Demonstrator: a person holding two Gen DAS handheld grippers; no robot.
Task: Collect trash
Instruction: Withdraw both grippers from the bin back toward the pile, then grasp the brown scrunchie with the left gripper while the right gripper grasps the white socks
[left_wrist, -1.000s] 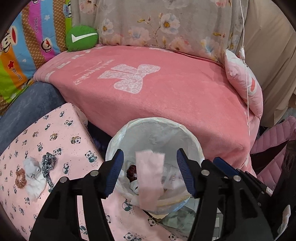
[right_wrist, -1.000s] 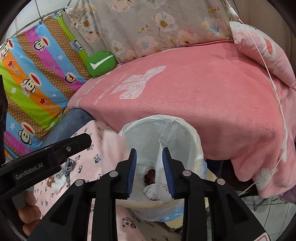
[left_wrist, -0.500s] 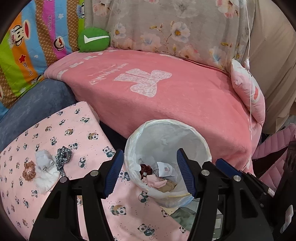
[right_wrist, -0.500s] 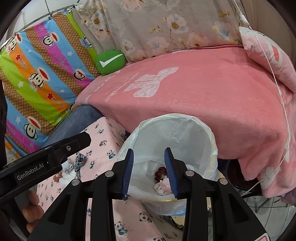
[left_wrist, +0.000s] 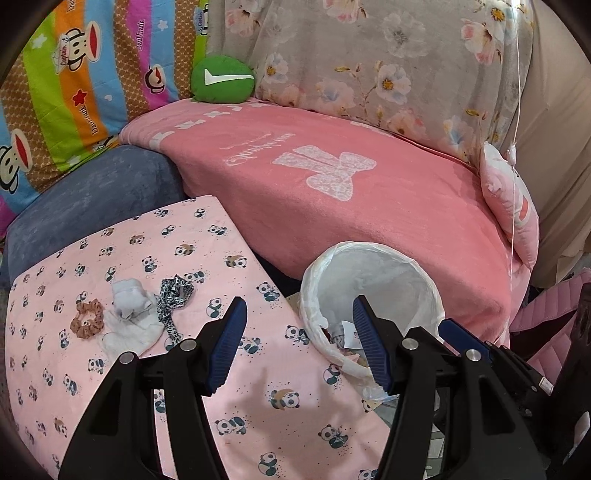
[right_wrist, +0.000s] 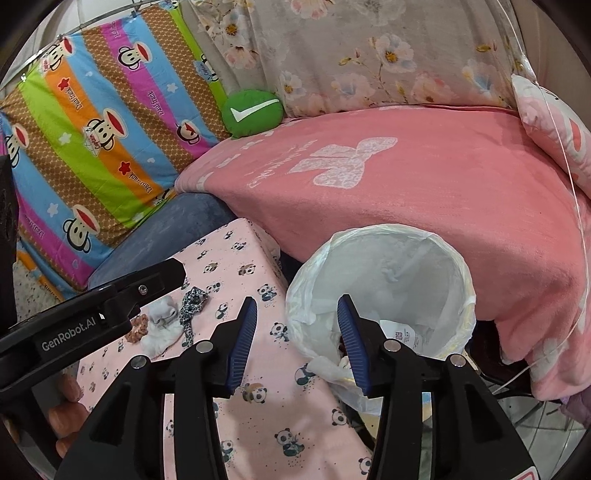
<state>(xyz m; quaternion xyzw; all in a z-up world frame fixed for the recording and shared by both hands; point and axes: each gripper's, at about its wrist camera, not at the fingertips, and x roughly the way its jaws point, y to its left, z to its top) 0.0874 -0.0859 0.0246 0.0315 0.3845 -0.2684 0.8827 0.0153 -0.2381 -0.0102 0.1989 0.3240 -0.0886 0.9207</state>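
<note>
A white-lined trash bin (left_wrist: 373, 291) stands between the panda-print table (left_wrist: 258, 398) and the pink sofa; it also shows in the right wrist view (right_wrist: 391, 280). Paper scraps (right_wrist: 402, 334) lie inside it. A crumpled white tissue (left_wrist: 127, 317) lies on the table at the left, also seen in the right wrist view (right_wrist: 160, 332). My left gripper (left_wrist: 299, 347) is open and empty above the table edge beside the bin. My right gripper (right_wrist: 295, 339) is open and empty over the bin's near left rim.
A brown scrunchie (left_wrist: 86, 319) and a leopard-print hair tie (left_wrist: 171, 299) lie next to the tissue. A pink blanket (left_wrist: 332, 184) covers the sofa, with a green cushion (left_wrist: 221, 79) and a pink pillow (left_wrist: 511, 206). The left gripper's body (right_wrist: 85, 317) shows at the right view's left.
A pink scrap fell from between my left fingers into the bin. Both grippers pulled back and swung left. The right gripper opened wider.
</note>
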